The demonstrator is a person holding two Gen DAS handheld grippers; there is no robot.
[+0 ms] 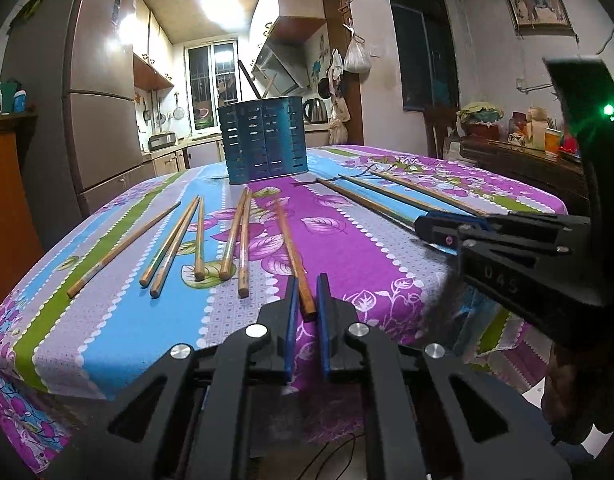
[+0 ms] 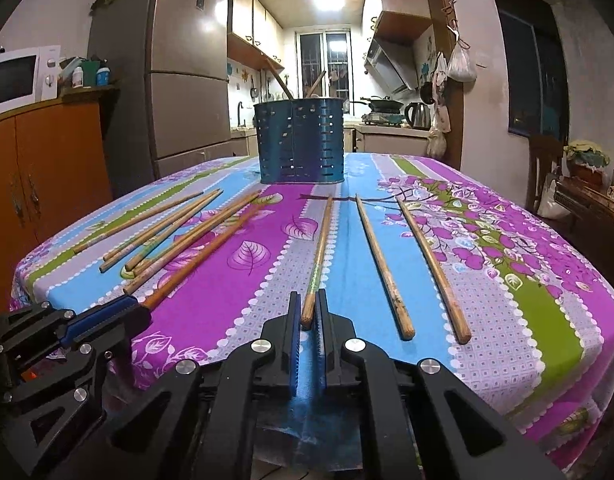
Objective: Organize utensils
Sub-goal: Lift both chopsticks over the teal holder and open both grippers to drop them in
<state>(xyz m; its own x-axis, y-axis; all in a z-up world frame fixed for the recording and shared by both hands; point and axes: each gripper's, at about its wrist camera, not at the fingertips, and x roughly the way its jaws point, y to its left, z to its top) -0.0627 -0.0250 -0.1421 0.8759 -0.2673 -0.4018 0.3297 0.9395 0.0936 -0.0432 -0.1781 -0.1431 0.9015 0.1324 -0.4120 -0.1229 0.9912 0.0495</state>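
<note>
Several wooden chopsticks lie on the flowered tablecloth [image 1: 119, 332] in front of a blue perforated utensil holder [image 1: 263, 140], which also shows in the right wrist view [image 2: 301, 142] with two sticks inside. My left gripper [image 1: 306, 284] is open, its jaws on either side of the near end of one chopstick [image 1: 291, 256] that lies on the cloth. My right gripper [image 2: 309, 300] is open around the near end of another chopstick [image 2: 319, 260]. Each gripper shows in the other's view: the right one [image 1: 435, 226] and the left one [image 2: 127, 308].
Several chopsticks [image 1: 175, 240] lie left of the left gripper. Two more chopsticks [image 2: 383, 268] lie right of the right gripper. The table's front edge is just under both grippers. A fridge, cabinets and kitchen counter stand behind the table.
</note>
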